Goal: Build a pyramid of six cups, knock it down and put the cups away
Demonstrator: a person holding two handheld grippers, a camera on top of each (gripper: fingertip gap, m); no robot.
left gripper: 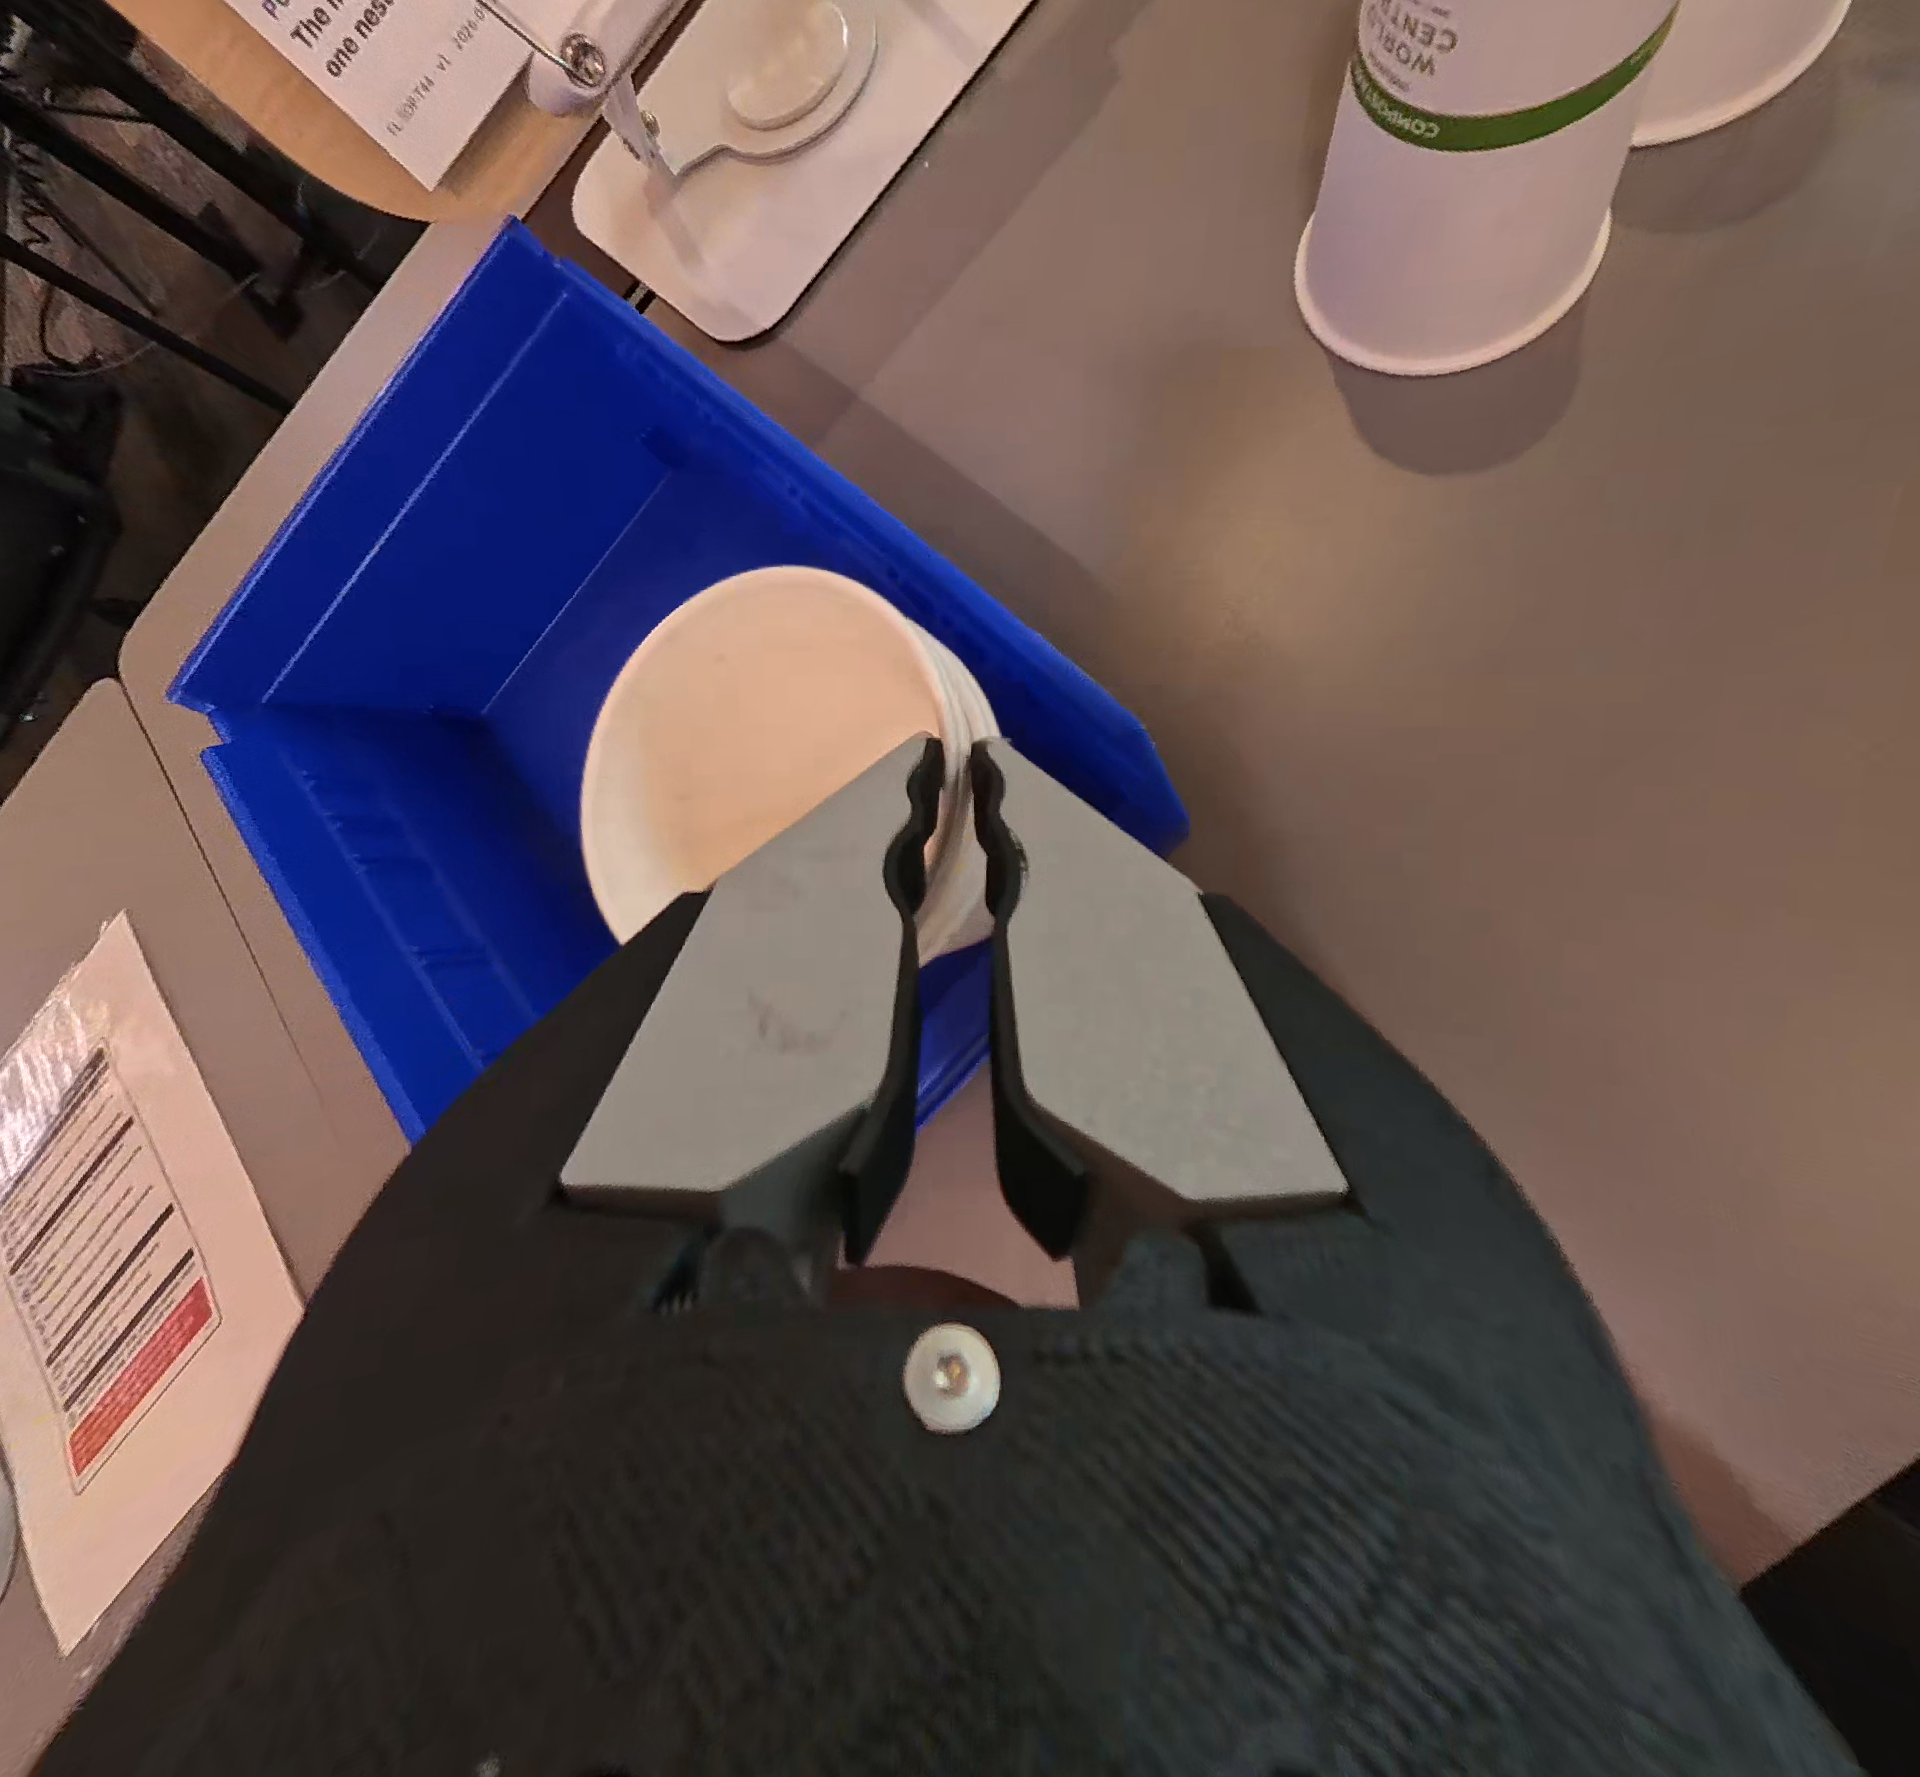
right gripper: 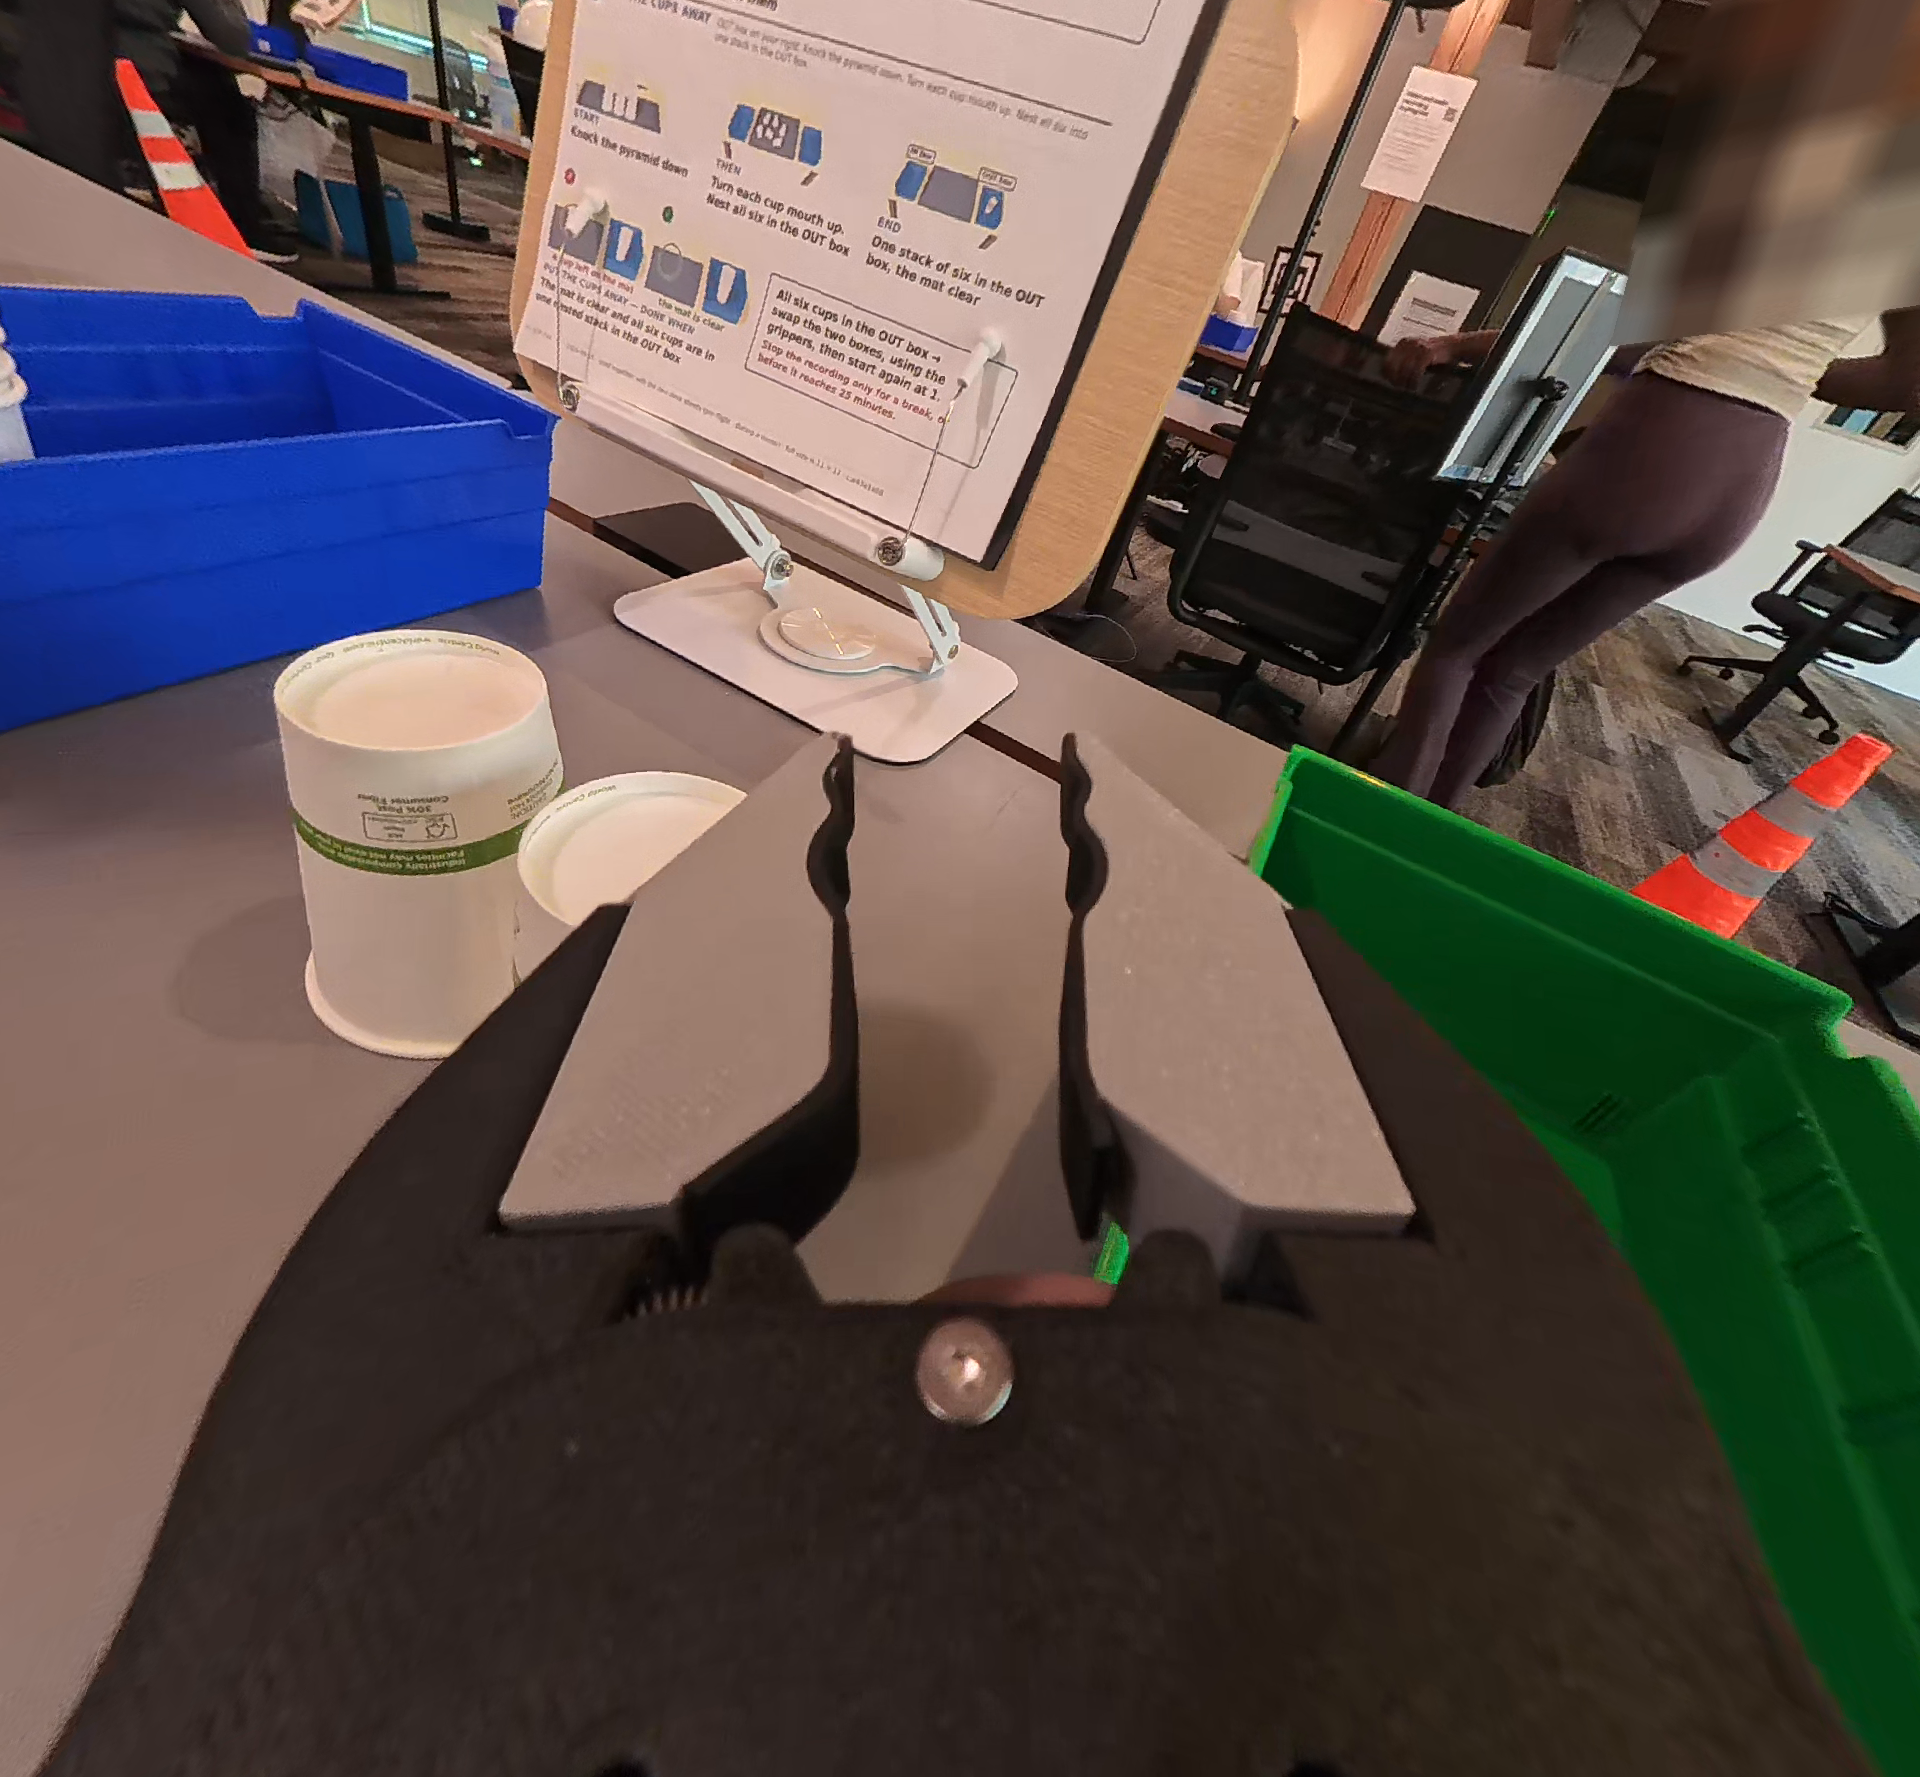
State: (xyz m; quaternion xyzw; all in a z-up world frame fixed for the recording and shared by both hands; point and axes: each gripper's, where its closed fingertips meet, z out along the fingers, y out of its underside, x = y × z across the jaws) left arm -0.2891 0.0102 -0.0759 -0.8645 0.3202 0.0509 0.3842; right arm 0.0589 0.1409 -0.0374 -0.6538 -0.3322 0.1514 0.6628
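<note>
A nested stack of white paper cups (left gripper: 758, 730) stands mouth up in the blue bin (left gripper: 447, 626). My left gripper (left gripper: 958, 771) is shut on the rim of that stack at its right side. Two white cups with green bands stand mouth down on the grey table, one (left gripper: 1475, 127) in front of another (left gripper: 1777, 2); they also show in the right wrist view, the nearer cup (right gripper: 416, 844) and the second cup (right gripper: 603, 854) partly hidden by my finger. My right gripper (right gripper: 956, 792) is open and empty above the table, right of those cups.
A green bin (right gripper: 1558, 1031) sits at the right of the right gripper. An instruction board on a white stand (right gripper: 831, 657) is at the table's far edge. A laminated sheet (left gripper: 104, 1260) lies left of the blue bin. A person and office chairs are beyond the table.
</note>
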